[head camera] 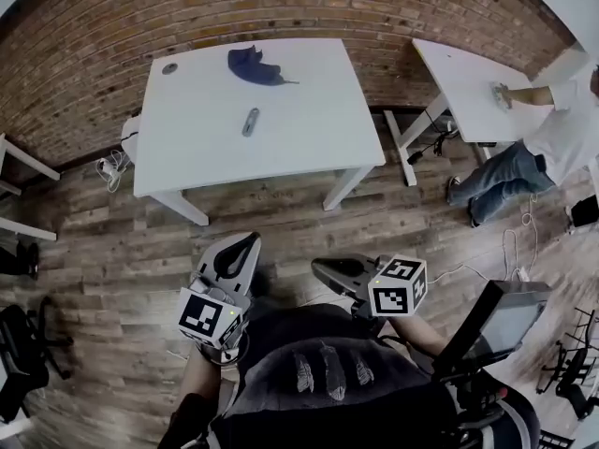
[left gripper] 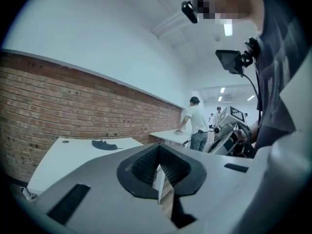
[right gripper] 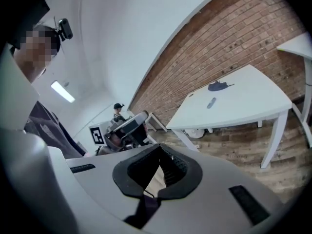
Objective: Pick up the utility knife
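The utility knife (head camera: pixel 251 122) lay untouched at the tabletop's (head camera: pixel 314 110) middle. The left gripper (head camera: pixel 241 247) and right gripper (head camera: pixel 324 269) had jaws closed, empty.

The left gripper (left gripper: pixel 160 167) fills the lower half, its black-padded jaws pressed together with nothing between them. Beyond it stands a white table (left gripper: pixel 73 152) with a dark cloth (left gripper: pixel 103 145) lying on top, against a brick wall (left gripper: pixel 73 101). Further back a person in a white shirt (left gripper: pixel 196 123) leans on a second table (left gripper: pixel 168 136). The right gripper (left gripper: pixel 214 143) shows at the right, below a small screen (left gripper: pixel 230 61)
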The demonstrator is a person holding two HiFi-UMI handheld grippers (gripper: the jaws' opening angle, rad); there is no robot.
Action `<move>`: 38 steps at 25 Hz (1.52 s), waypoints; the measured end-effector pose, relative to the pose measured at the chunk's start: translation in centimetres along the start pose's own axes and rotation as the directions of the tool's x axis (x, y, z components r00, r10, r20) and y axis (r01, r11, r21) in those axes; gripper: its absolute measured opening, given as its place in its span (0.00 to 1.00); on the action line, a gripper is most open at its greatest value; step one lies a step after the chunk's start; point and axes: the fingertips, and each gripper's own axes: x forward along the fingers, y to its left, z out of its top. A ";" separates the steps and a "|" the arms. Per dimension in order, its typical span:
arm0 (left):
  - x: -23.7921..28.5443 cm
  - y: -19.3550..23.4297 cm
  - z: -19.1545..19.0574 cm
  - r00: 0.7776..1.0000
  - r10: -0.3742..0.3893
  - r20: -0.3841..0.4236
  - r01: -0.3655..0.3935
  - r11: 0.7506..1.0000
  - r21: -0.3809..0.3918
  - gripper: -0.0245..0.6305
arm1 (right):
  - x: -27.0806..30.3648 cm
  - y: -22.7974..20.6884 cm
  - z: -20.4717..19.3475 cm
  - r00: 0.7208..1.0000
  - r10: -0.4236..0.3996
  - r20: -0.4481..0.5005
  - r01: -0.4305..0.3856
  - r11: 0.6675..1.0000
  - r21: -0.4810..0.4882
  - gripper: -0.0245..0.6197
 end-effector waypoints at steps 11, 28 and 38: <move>-0.7 10.8 1.7 0.998 -0.036 0.058 0.038 0.999 -0.034 0.04 | 10.2 0.6 4.2 0.998 -0.053 -0.037 0.052 0.999 -0.015 0.04; 7.9 13.4 2.9 0.997 -0.032 -0.070 0.034 0.999 0.023 0.04 | 11.4 -7.0 11.4 0.999 0.037 0.033 -0.041 0.992 0.116 0.04; 16.4 11.6 4.0 0.986 0.022 -0.165 -0.012 0.998 0.064 0.04 | 6.3 -13.8 15.2 0.981 0.166 0.099 -0.186 0.951 0.246 0.04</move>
